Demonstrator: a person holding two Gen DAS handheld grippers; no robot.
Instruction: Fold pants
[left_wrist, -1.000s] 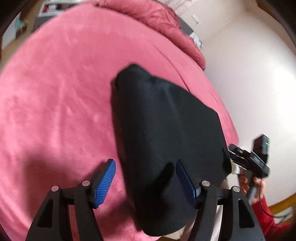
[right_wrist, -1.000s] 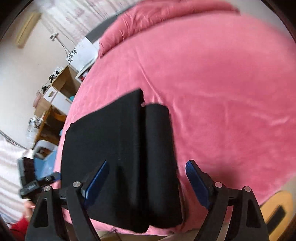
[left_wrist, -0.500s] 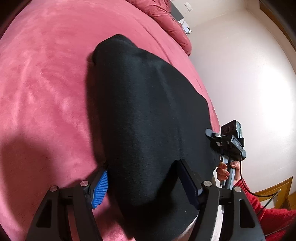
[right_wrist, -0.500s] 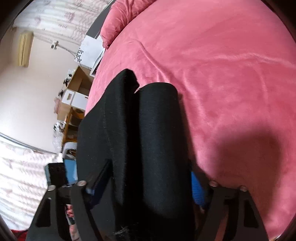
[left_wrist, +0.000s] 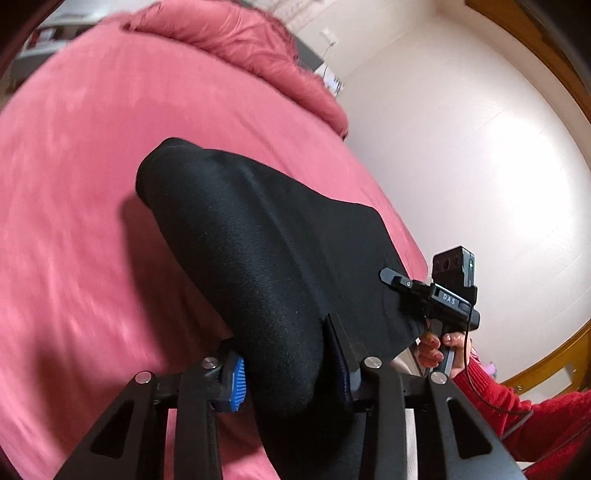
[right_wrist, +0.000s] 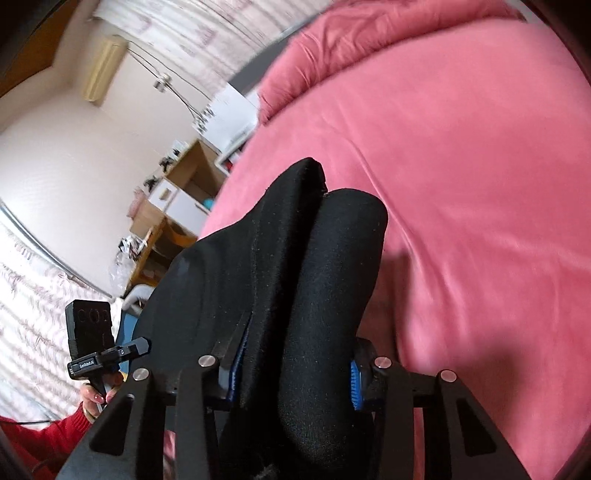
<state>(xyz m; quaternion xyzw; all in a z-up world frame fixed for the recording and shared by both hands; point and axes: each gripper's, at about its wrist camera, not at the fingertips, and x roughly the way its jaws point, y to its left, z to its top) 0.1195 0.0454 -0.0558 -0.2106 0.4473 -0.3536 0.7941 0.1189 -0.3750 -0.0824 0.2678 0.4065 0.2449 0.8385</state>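
Between both closing jaws — pants (left_wrist: 280, 266)

left gripper (left_wrist: 286, 363): black angular frame being shown, silver screws, ribbed blue pads | right gripper (right_wrist: 293, 374): same black build, blue pads, white lettering on the body | red sleeve (left_wrist: 517, 410) being worn, thin black cable (left_wrist: 480, 376) being trailed over it

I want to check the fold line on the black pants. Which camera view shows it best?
The right wrist view: the black pants show two stacked layers with a seam between, jaws of the right gripper closing on them. The left wrist view shows only one smooth black surface, left gripper closing on its edge.
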